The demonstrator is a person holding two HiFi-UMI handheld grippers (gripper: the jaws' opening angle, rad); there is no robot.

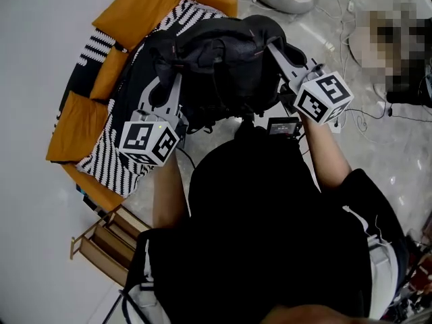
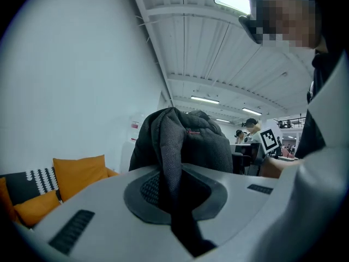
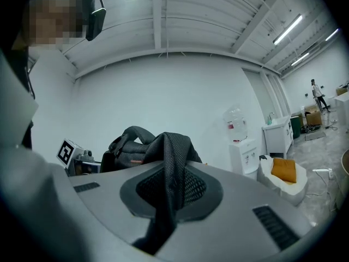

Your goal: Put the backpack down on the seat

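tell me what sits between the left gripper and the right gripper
The black backpack fills that gap, held up by both: the left gripper and right gripper are each shut on it. The head view shows this.

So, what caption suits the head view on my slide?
Left gripper and right gripper hold a black backpack near an orange sofa.

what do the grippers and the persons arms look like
Both the left gripper and right gripper have pale grey, flat jaws with dark textured pads, each carrying a white cube printed with black square markers. The person wears a black short-sleeved top.
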